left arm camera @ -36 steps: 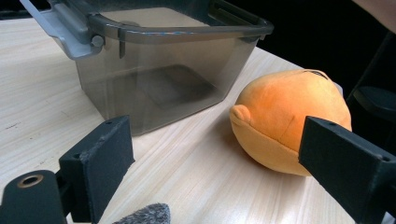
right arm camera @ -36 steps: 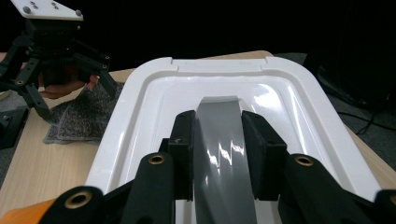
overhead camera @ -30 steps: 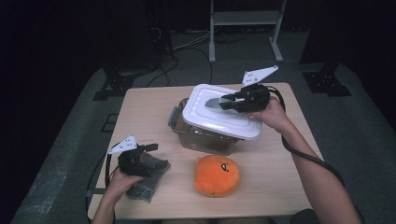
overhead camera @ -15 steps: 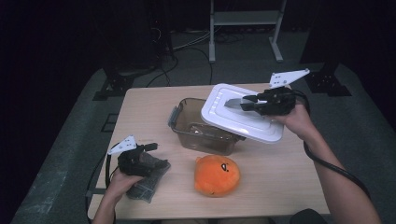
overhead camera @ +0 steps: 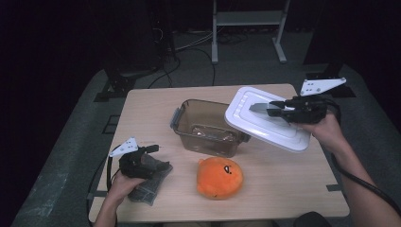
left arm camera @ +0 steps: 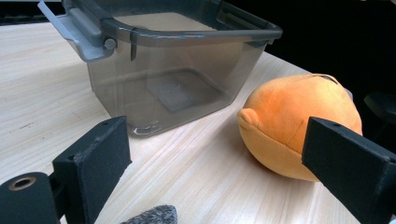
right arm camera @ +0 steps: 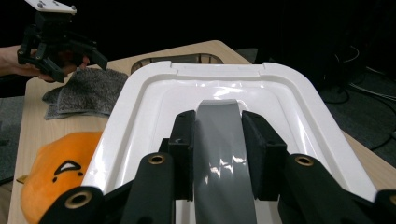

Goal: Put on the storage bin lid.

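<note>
The lid [overhead camera: 265,118] is now sitting further right than a second ago, off the box [overhead camera: 208,127] and tilted above the counter's [overhead camera: 151,109] right side, its left edge overlapping the box's right rim. The right tongs [overhead camera: 257,109] are clamping the lid's grey handle [right arm camera: 224,154]. The box is standing open at the counter's middle, with only its clear floor showing inside. The left tongs [overhead camera: 161,158] are resting with jaws apart over a grey cloth [overhead camera: 149,187] at the near left corner. An orange plush [overhead camera: 220,177] is lying just near of the box. The far left of the counter is lying bare.
</note>
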A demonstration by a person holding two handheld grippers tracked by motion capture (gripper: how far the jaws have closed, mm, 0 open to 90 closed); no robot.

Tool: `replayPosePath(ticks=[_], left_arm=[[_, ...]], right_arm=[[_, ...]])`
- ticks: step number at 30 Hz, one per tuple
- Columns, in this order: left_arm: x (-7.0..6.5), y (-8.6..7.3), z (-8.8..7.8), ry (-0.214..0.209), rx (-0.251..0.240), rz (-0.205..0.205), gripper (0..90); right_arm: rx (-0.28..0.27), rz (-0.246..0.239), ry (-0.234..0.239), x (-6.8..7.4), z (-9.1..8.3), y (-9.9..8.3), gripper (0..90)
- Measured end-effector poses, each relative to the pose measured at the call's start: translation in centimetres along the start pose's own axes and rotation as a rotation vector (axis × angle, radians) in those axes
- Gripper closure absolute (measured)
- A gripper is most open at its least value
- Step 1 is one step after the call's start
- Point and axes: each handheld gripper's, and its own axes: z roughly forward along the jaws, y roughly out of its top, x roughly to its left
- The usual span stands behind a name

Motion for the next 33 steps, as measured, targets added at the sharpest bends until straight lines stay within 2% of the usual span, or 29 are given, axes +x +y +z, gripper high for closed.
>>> replayPosePath(ticks=[16, 33], left_arm=[[0.1, -0.1, -0.1, 0.019, -0.007, 0.001, 5.7], [0.2, -0.1, -0.3, 0.042, -0.025, 0.001, 3.6]], right_arm=[[-0.005, 0.063, -0.052, -0.2, -3.6, -4.0, 65.5], [0.008, 0.137, -0.083, -0.2, -5.2, -8.8, 65.5]])
